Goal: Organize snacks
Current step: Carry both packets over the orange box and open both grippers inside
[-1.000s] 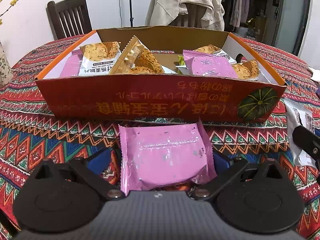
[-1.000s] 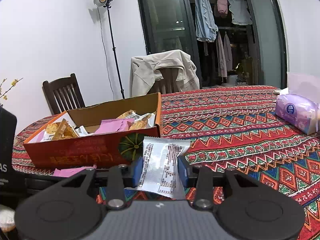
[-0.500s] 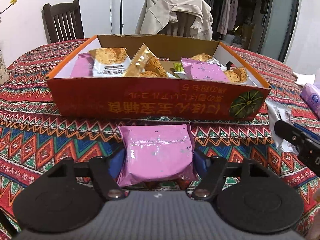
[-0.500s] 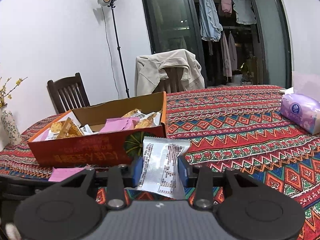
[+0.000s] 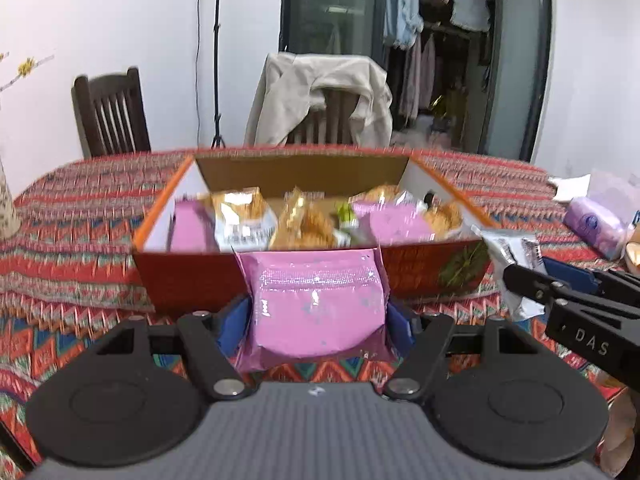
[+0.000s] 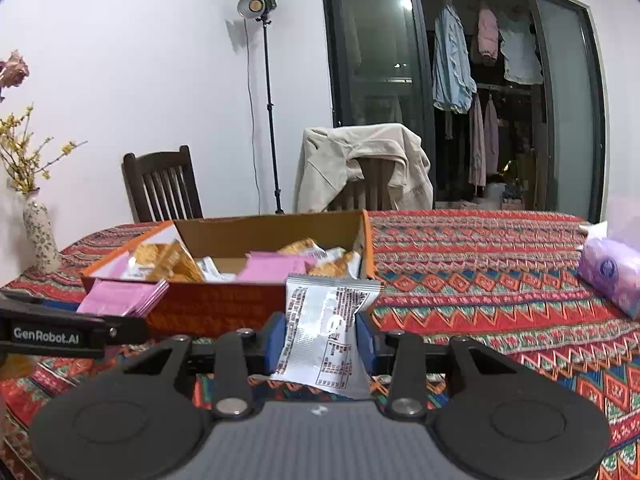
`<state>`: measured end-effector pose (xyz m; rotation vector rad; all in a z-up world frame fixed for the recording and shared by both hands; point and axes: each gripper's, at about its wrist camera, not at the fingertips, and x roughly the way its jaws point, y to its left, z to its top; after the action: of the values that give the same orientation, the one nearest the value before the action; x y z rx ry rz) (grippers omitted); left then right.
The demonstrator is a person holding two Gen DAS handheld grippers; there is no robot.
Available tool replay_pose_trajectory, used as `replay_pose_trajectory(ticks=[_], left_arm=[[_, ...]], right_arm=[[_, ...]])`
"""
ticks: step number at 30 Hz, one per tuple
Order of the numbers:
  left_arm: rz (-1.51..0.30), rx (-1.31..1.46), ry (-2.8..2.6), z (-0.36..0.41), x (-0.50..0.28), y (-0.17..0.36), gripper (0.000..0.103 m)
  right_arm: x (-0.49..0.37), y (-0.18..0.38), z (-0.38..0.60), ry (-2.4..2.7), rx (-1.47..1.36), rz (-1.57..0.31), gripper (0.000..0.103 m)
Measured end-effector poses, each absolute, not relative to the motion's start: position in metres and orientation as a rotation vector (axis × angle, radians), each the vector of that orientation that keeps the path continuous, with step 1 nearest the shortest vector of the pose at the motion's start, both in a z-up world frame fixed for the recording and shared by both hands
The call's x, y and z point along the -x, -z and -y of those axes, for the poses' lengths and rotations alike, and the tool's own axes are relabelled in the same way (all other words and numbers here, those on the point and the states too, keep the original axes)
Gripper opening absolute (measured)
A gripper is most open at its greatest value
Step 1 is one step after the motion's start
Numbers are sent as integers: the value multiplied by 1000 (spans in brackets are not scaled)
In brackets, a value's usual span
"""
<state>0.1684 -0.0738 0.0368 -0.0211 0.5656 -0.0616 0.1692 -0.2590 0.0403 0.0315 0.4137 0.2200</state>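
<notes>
My left gripper is shut on a pink snack packet and holds it above the tablecloth in front of the orange snack box. The box holds several pink, white and golden packets. My right gripper is shut on a silver-white snack packet, lifted near the box's front right corner. The right gripper and its packet show at the right edge of the left wrist view. The pink packet shows in the right wrist view.
The patterned tablecloth covers the round table. A purple tissue pack lies at the right. A flower vase stands at the left. Two chairs stand behind the table, one draped with a beige jacket.
My left gripper has closed on the pink packet and lifted it off the cloth. My right gripper has risen with the silver packet, and both now sit higher before the box.
</notes>
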Motion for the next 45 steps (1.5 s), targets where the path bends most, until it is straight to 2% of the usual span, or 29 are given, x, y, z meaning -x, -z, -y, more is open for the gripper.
replay_pose_trajectory(ticks=[21, 31, 41, 43, 45], left_arm=[[-394, 64, 40, 46, -237, -97, 72], [-384, 100, -28, 34, -285, -84, 72], [-419, 69, -37, 24, -305, -59, 72], [-420, 69, -34, 24, -304, -58, 73], [-417, 80, -27, 22, -303, -58, 81]], right_arm=[[-244, -117, 212, -207, 33, -304, 37], [-296, -103, 198, -181, -6, -322, 37], [-310, -73, 199, -221, -24, -356, 37], [-311, -69, 201, -223, -28, -371, 38], [-314, -66, 202, -222, -31, -388, 42]])
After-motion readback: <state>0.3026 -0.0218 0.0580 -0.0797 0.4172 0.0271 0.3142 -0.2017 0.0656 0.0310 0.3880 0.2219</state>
